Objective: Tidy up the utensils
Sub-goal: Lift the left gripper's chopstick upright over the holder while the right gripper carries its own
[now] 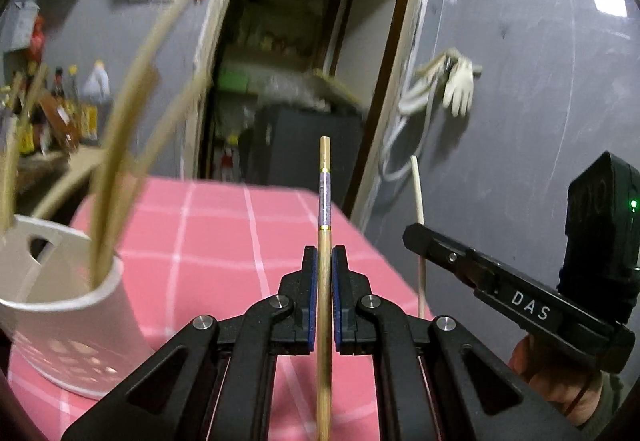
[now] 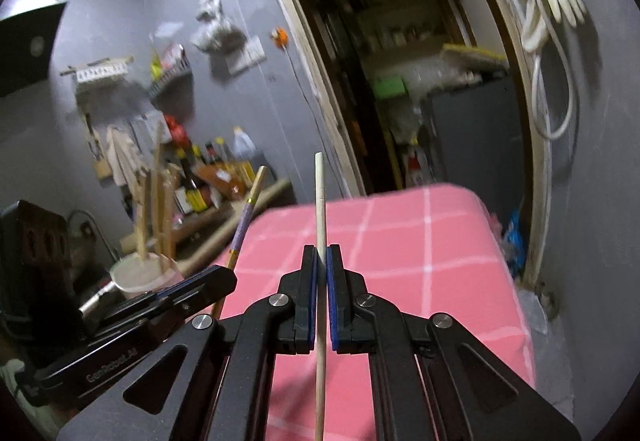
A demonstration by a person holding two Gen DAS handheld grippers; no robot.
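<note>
I'm working over the pink checked worktop (image 1: 224,225), where the white holder (image 1: 60,321) already takes several chopsticks, at least three as far as I can count through the blur. Two are left, I judge. My left gripper (image 1: 325,261) has its jaws clamped on the purple-banded chopstick (image 1: 325,201); my right gripper (image 2: 322,261) is clamped on the plain pale chopstick (image 2: 319,201), both lifted clear.
</note>
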